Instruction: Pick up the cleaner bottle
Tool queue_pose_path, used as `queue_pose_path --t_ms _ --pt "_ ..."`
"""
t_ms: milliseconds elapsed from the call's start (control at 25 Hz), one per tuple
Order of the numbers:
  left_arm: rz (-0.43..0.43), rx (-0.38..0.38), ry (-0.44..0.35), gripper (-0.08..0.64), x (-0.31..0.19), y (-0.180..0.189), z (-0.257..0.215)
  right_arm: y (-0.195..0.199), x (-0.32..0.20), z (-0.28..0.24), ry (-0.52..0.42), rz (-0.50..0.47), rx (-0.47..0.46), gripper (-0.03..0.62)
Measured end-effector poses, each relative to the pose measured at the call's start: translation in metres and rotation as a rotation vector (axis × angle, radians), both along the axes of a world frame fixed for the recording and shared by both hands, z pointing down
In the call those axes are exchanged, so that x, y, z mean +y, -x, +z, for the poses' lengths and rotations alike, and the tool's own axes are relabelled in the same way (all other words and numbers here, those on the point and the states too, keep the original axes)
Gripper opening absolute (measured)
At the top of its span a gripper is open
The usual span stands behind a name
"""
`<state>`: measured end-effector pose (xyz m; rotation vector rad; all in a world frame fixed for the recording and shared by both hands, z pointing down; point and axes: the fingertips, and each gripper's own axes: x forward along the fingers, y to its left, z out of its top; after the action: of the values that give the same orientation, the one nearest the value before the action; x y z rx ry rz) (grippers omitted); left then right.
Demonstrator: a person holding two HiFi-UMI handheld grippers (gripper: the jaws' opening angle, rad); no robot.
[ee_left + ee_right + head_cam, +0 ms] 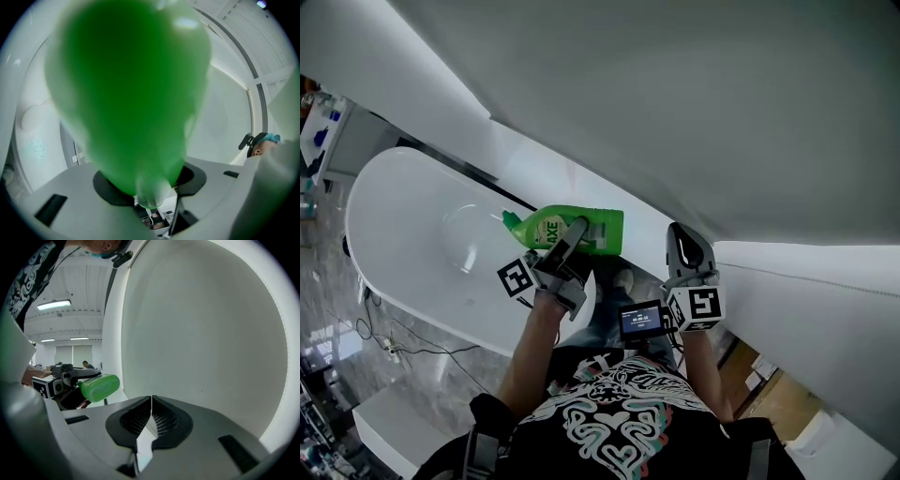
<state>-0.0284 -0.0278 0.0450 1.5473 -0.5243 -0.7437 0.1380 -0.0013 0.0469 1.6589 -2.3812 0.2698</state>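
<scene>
In the left gripper view the cleaner bottle is a soft green blur that fills most of the picture. Its upper end runs off the top edge, and it covers most of the dark pads that clamp it. In the head view the left hand-held gripper lies across the bottle's label, so only some letters show. The bathtub loses one end behind that gripper and the forearm. Print on the small screen by the right hand-held gripper is too small to read. The right gripper view shows only the bottle's butt end.

Bottle between bathtub and right tool
</scene>
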Motion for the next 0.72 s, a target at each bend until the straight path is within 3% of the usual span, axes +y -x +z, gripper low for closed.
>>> queue_pose_path --t_ms 320,720 --pt "-0.002 0.003 -0.039 0.202 0.005 -0.003 -0.036 -0.003 0.006 -0.033 -0.043 -0.016 0.005 0.029" --pt "-0.008 0.019 -0.054 0.202 0.007 -0.001 -0.039 -0.004 0.002 -0.042 -0.074 -0.012 -0.001 0.029"
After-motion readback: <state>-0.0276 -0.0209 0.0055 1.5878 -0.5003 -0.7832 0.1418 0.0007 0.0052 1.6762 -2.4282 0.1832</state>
